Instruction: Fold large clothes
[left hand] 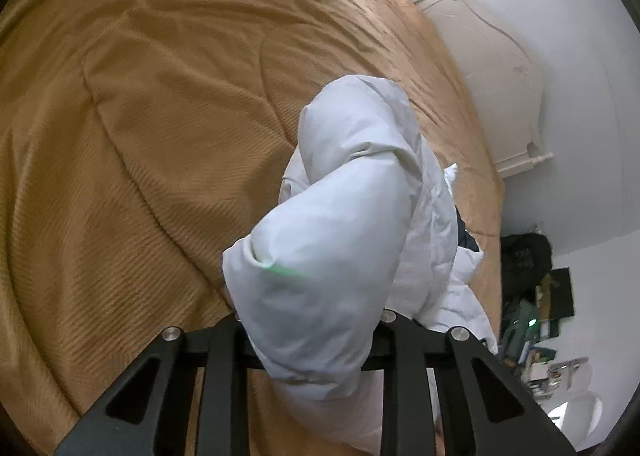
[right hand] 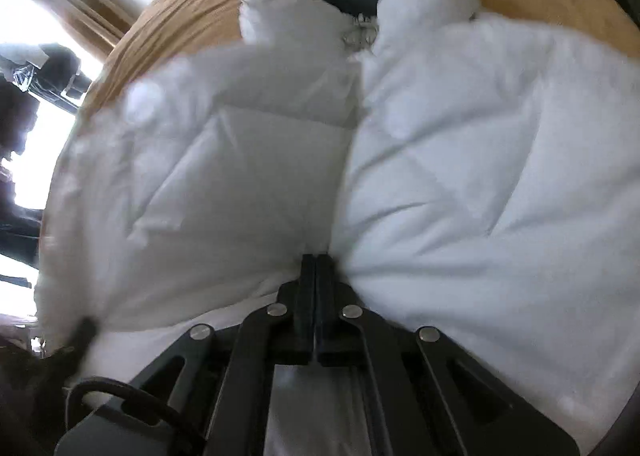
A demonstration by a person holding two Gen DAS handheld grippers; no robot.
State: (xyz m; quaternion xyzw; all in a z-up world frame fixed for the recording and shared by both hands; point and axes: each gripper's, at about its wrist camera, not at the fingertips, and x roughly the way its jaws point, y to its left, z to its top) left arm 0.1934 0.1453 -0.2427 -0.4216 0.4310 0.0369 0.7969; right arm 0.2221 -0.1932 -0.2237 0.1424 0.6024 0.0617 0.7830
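White puffer jacket (right hand: pixel 440 143) lies on a tan ribbed bedspread (left hand: pixel 152 127) covering the whole bed, collar at the far end with dark lining showing; one sleeve (left hand: pixel 320 256) is lifted off the bedspread. Left gripper (left hand: pixel 312 320) is clamped on that puffy sleeve, right gripper (right hand: pixel 316 268) has its fingers pressed together, pinching the jacket's near front edge. Room: white wall and cream headboard (left hand: pixel 512 67) right of the bed, dark clutter in the near right corner, bright curtained window (right hand: pixel 48 15) at left in the right wrist view

left claw (left hand: pixel 310 320) tips hidden by jacket sleeve (left hand: pixel 320 276)
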